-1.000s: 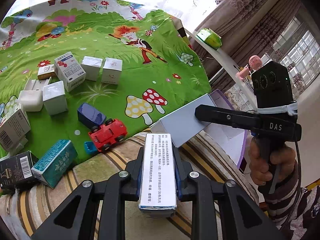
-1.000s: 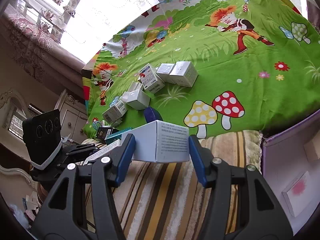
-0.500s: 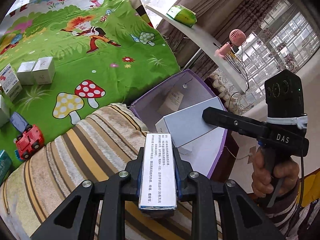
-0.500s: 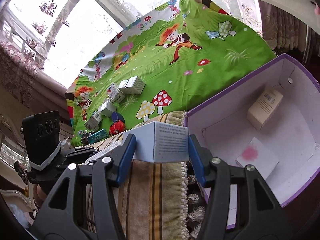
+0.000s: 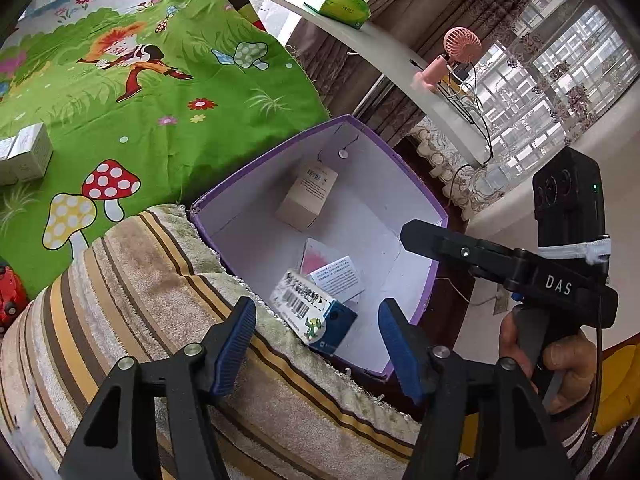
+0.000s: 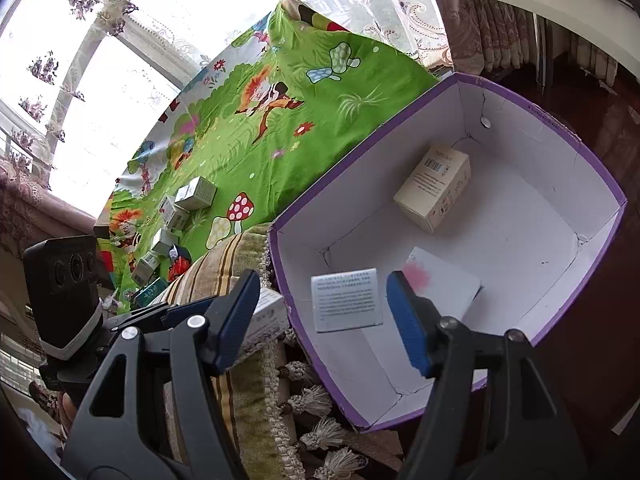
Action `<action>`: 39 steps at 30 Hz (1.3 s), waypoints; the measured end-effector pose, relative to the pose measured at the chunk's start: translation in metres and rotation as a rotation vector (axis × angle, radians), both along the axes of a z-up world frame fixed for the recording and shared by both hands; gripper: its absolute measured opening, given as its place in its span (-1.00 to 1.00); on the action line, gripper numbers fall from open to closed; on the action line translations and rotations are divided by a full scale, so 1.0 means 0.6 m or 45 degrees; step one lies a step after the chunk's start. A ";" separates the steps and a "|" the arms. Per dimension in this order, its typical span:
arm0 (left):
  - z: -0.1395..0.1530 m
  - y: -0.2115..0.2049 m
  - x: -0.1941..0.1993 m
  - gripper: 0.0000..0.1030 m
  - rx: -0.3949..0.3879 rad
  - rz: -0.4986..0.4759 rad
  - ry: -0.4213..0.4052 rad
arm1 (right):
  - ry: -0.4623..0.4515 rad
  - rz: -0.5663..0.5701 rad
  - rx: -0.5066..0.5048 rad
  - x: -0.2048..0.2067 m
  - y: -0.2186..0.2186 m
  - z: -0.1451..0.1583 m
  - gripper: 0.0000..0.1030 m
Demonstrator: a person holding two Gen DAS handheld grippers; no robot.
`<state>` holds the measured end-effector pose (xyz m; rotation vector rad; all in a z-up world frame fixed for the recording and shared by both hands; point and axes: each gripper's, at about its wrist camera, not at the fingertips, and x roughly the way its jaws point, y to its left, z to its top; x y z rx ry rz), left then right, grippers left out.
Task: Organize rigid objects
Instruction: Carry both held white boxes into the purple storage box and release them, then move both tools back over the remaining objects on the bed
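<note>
Left wrist: both hand-held grippers just opened, boxes (image 5: 316,312) released into purple bin (image 5: 424,200).

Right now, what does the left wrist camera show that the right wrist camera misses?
Only the left wrist view shows the blue-and-white medicine box dropping below the open left gripper, the pink handheld fan and the green tissue pack. Only the right wrist view shows the box cluster on the green sheet. Both show the purple box, its cream carton, the pink-marked white box and the released grey-white box.

Matt purple cardboard box (image 6: 472,80) with small glossy paper cartons (image 6: 434,186); rough striped towelling cloth (image 5: 168,288) beside it
</note>
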<state>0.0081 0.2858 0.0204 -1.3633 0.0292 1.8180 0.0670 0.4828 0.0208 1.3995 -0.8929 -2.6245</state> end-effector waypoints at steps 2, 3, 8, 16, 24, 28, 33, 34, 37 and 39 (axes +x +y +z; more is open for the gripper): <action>0.001 -0.005 0.001 0.27 -0.001 0.009 0.004 | -0.004 -0.006 0.020 -0.001 -0.002 0.001 0.53; 0.001 -0.008 0.001 0.28 0.001 0.013 0.005 | -0.006 -0.003 0.022 -0.002 -0.003 0.000 0.54; 0.008 -0.021 0.004 0.40 0.029 0.023 0.009 | -0.012 0.019 0.024 -0.006 -0.011 -0.001 0.60; 0.018 -0.070 0.001 0.46 0.096 0.103 0.010 | -0.018 0.017 0.101 -0.010 -0.028 0.009 0.61; 0.033 -0.209 -0.018 0.46 0.180 0.350 0.029 | 0.007 0.219 0.256 -0.067 -0.133 0.029 0.61; 0.033 -0.299 -0.026 0.46 0.198 0.511 0.045 | 0.013 0.351 0.361 -0.119 -0.214 0.030 0.61; 0.029 -0.401 -0.029 0.46 0.199 0.698 0.076 | 0.014 0.515 0.475 -0.184 -0.321 0.022 0.61; 0.027 -0.418 -0.029 0.46 0.199 0.732 0.081 | 0.004 0.559 0.495 -0.200 -0.343 0.016 0.61; 0.018 -0.457 -0.031 0.46 0.203 0.811 0.084 | -0.017 0.648 0.519 -0.233 -0.394 0.002 0.61; 0.010 -0.473 -0.031 0.46 0.219 0.840 0.073 | -0.041 0.688 0.537 -0.256 -0.423 -0.008 0.61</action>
